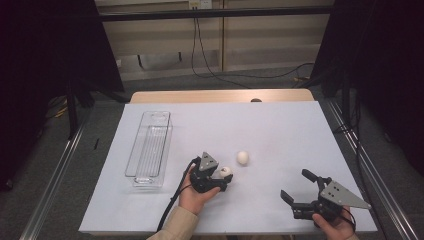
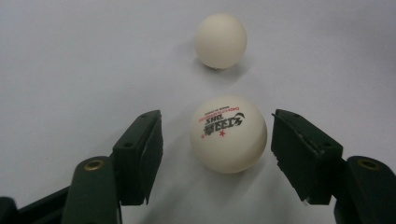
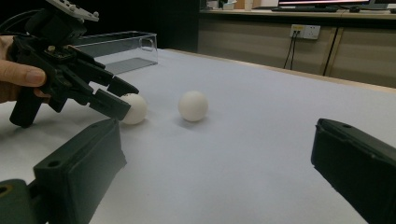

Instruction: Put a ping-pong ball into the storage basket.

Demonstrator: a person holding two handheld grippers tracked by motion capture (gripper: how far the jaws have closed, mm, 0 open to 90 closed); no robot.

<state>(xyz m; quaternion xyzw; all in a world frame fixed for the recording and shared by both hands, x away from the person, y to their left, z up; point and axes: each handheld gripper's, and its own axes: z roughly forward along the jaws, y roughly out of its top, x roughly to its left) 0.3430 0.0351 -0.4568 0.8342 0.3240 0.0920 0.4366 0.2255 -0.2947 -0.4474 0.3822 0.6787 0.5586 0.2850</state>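
The right hand-held gripper (image 1: 297, 189) hangs nearest, at the worktop's (image 1: 280, 130) front right, jaws spread wide and empty. The left hand-held gripper (image 1: 224, 181) has its jaws either side of a printed ping-pong ball (image 2: 228, 134), not yet touching it. Just beyond lies a plain ping-pong ball (image 2: 220, 40); far left stands a clear plastic bin (image 1: 149, 150).

Printed white ball (image 2: 228, 134) rests on the table, plain ball (image 2: 221, 40) just beyond.
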